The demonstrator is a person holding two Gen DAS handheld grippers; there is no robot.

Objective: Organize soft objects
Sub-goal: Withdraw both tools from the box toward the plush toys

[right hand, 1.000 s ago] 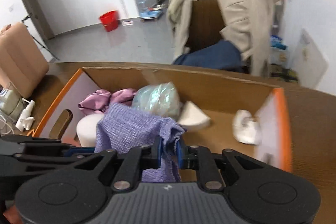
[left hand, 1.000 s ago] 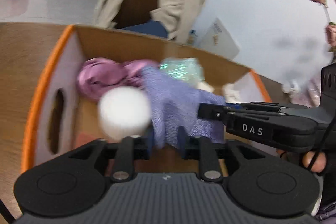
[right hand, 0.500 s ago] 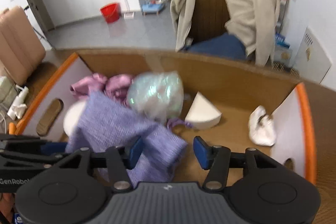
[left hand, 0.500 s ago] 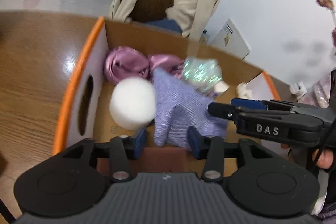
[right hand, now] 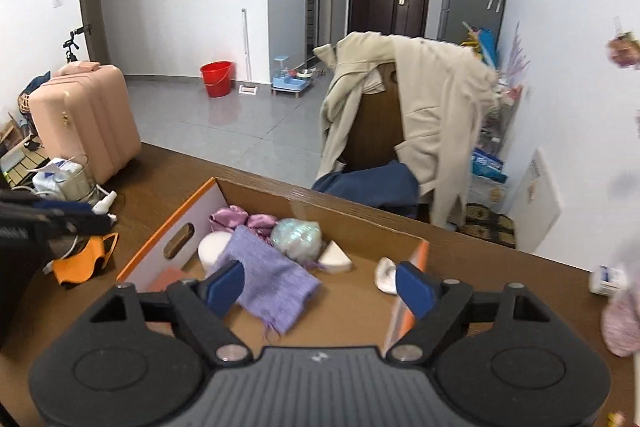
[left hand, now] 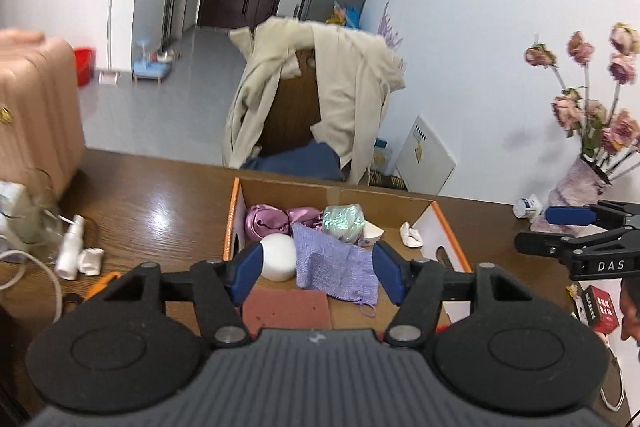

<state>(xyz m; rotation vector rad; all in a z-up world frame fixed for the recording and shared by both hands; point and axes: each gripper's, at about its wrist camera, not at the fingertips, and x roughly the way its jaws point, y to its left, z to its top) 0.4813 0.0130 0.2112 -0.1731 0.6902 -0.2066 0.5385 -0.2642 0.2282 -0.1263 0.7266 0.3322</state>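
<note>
The left gripper [left hand: 316, 273] has its blue-padded fingers [left hand: 246, 271] spread wide with nothing between them, hanging above the near edge of the cardboard box [left hand: 288, 187]. The right gripper [right hand: 320, 283] is likewise spread wide and empty, above the same box's near side; from the left wrist view its fingers reach in at the far right, apart from the box.

Inside the box, the lilac knitted cloth [left hand: 334, 267] lies loose on the floor, near the middle. Just left of it and touching sits a white foam ball [left hand: 279, 257]. Behind them, against the far wall, are a bunched pink satin cloth [left hand: 266, 221] and a pale iridescent bundle [left hand: 344, 221]. A white foam wedge [right hand: 334, 257] lies right of the bundle, and a small white crumpled piece [right hand: 385, 275] rests near the right wall. A reddish-brown sponge pad [left hand: 286, 309] lies flat in the near left corner.

The box stands on a brown wooden table [left hand: 160, 203]. Left of it lie a small white spray bottle [left hand: 70, 247] and an orange mask [right hand: 86, 259]
</note>
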